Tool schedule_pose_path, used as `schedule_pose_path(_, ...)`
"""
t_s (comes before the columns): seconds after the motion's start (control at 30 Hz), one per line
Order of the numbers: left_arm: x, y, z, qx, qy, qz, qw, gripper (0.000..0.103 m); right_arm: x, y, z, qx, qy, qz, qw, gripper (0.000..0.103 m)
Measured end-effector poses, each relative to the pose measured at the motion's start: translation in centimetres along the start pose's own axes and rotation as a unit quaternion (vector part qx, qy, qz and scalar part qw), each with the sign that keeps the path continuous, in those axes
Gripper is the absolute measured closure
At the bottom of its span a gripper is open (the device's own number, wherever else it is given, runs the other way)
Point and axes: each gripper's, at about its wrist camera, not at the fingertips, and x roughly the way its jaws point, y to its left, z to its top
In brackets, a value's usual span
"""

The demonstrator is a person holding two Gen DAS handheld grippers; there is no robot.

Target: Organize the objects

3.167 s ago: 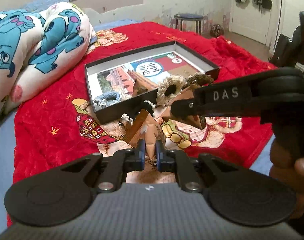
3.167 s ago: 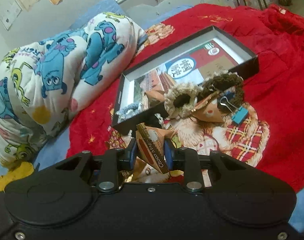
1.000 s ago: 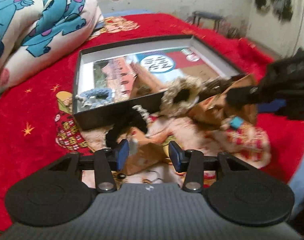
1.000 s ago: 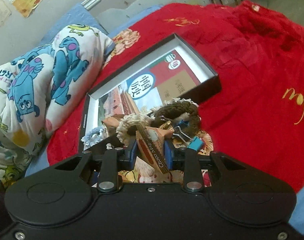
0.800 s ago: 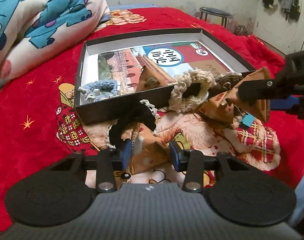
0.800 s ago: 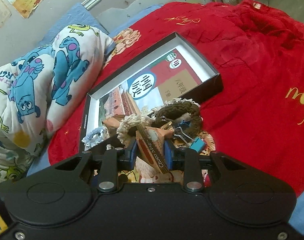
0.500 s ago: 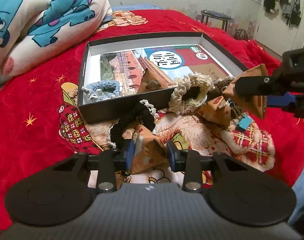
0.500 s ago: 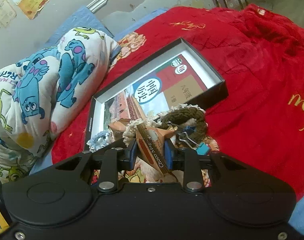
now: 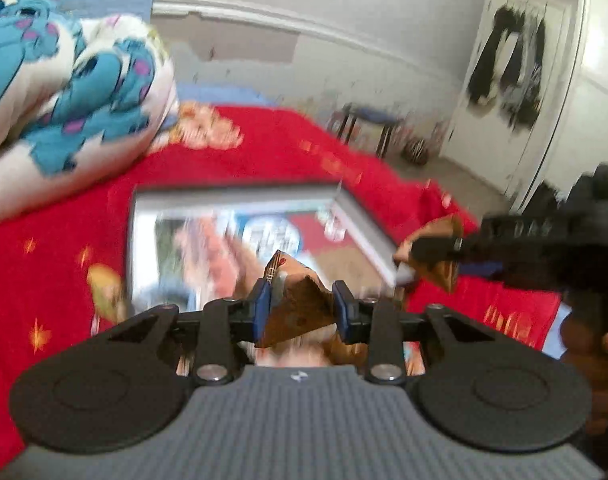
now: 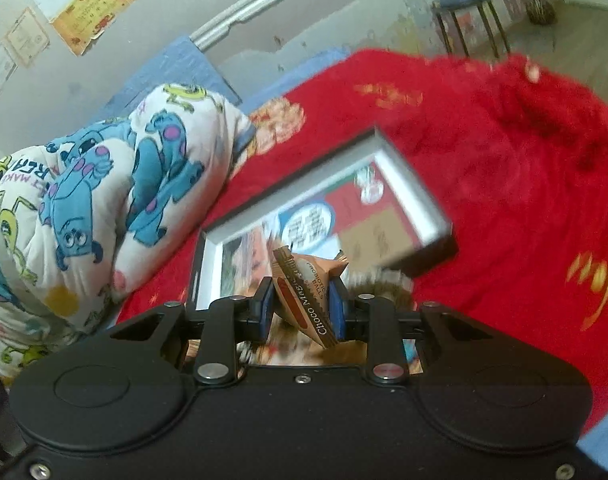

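- Both claws clamped: left claw (image 9: 301, 311) on a brown triangular snack packet (image 9: 293, 312), right claw (image 10: 299, 307) on another (image 10: 310, 296).
- Next, I'd guess: drop both into the shallow black box (image 10: 420, 196).

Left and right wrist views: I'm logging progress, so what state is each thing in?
Left gripper: shut on a brown triangular snack packet, lifted.
Right gripper: shut on an orange-brown Choco packet, lifted.
Shallow black cardboard box: open, lidless, lying flat on the red blanket.
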Motion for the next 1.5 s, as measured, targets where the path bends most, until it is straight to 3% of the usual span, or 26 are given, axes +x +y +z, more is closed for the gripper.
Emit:
schedule_pose_path(0.13, 2.3, 0.2, 3.5, 0.006, -0.011, -0.004, 0.9999, 0.066, 0.9, 0.1, 3.2, -0.007, -0.001, -0.007, 1.000, 0.076)
schedule_pose_path(0.27, 6.2, 1.1, 5.0, -0.033, 0.017, -0.039, 0.9985, 0.066, 3.4, -0.2, 5.8, -0.035, 0.018, -0.038, 0.999, 0.076)
schedule_pose_path(0.43, 10.3, 2.1, 3.6, -0.055, 0.054, -0.047, 0.9959, 0.065, 7.8, -1.8, 7.5, -0.047, 0.057, -0.043, 0.996, 0.076)
schedule_pose_path(0.63, 13.3, 3.0, 1.7, -0.065, 0.087, -0.044, 0.9931, 0.065, 12.0, -3.6, 6.1, -0.021, 0.093, -0.036, 0.995, 0.076)
schedule_pose_path(0.73, 14.2, 2.9, 1.2, -0.059, 0.103, -0.048, 0.9918, 0.064, 13.2, -3.3, 5.2, -0.038, 0.105, -0.043, 0.993, 0.076)
schedule_pose_path(0.8, 14.8, 2.7, 1.0, -0.051, 0.116, -0.055, 0.9904, 0.061, 13.7, -3.0, 4.8, -0.049, 0.110, -0.047, 0.992, 0.076)
schedule_pose_path(0.87, 15.1, 2.7, 0.9, -0.046, 0.121, -0.055, 0.9901, 0.051, 14.0, -3.0, 4.4, -0.049, 0.119, -0.049, 0.990, 0.075)
schedule_pose_path(0.93, 15.1, 3.0, 0.9, -0.052, 0.123, -0.062, 0.9891, 0.050, 14.3, -2.9, 4.0, -0.052, 0.126, -0.051, 0.989, 0.075)
schedule_pose_path(1.07, 14.0, 4.3, 2.2, -0.069, 0.134, -0.085, 0.9848, 0.029, 14.4, -2.9, 3.8, -0.048, 0.135, -0.042, 0.989, 0.075)
schedule_pose_path(1.1, 13.3, 4.8, 2.8, -0.070, 0.132, -0.082, 0.9853, 0.021, 14.4, -2.9, 3.9, -0.047, 0.137, -0.037, 0.989, 0.072)
schedule_pose_path(1.17, 11.4, 5.8, 4.2, -0.070, 0.112, -0.068, 0.9889, 0.019, 14.0, -2.8, 4.0, -0.052, 0.135, -0.029, 0.989, 0.069)
schedule_pose_path(1.2, 10.0, 6.5, 4.9, -0.069, 0.095, -0.056, 0.9915, 0.017, 13.7, -2.6, 4.1, -0.055, 0.130, -0.032, 0.989, 0.061)
schedule_pose_path(1.3, 5.6, 8.1, 6.2, -0.059, 0.049, -0.002, 0.9970, 0.009, 12.2, -2.0, 4.6, -0.067, 0.101, -0.026, 0.992, 0.053)
schedule_pose_path(1.4, 1.7, 8.4, 6.1, -0.038, 0.010, 0.067, 0.9970, 0.003, 10.1, -2.1, 5.4, -0.051, 0.071, -0.008, 0.996, 0.041)
schedule_pose_path(1.5, -0.8, 7.9, 5.2, -0.037, -0.022, 0.099, 0.9942, 0.003, 7.2, -2.4, 5.6, -0.029, 0.039, 0.003, 0.999, 0.039)
